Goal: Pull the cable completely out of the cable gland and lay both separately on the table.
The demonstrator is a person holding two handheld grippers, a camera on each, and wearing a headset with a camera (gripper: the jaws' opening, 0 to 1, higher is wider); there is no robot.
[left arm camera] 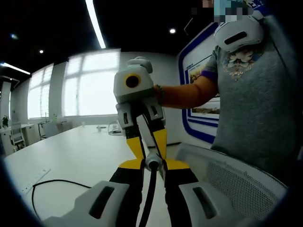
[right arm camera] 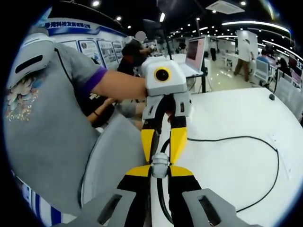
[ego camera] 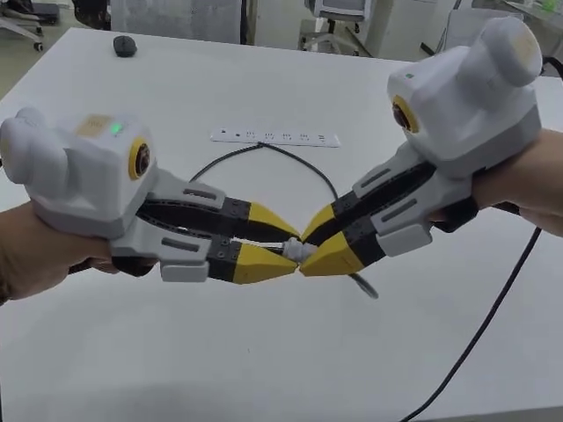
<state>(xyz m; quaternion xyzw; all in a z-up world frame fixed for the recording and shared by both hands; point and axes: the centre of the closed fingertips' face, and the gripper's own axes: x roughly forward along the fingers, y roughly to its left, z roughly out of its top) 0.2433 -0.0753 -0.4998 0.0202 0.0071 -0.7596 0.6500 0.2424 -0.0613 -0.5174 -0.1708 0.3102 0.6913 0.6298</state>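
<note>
My two grippers meet tip to tip above the white table [ego camera: 264, 352]. The small grey-white cable gland [ego camera: 300, 251] [left arm camera: 154, 162] [right arm camera: 160, 165] sits where the yellow fingertips touch. My left gripper [ego camera: 293, 248] [left arm camera: 152, 164] is shut on the black cable [left arm camera: 149, 198], which runs back between its jaws right behind the gland. My right gripper [ego camera: 307, 250] [right arm camera: 160, 171] is shut on the cable gland, with a short stretch of cable [right arm camera: 162, 201] passing back between its jaws. The cable [ego camera: 290, 158] arcs over the table behind both grippers. A short end [ego camera: 363, 286] pokes out under the right gripper.
A white power strip [ego camera: 274, 137] lies at mid-table beyond the cable's arc, and a dark mouse [ego camera: 124, 46] sits at the far left. Another black cable [ego camera: 493, 321] crosses the table's right side. The person's grey shirt [left arm camera: 255, 104] and a chair back [left arm camera: 236, 184] are close.
</note>
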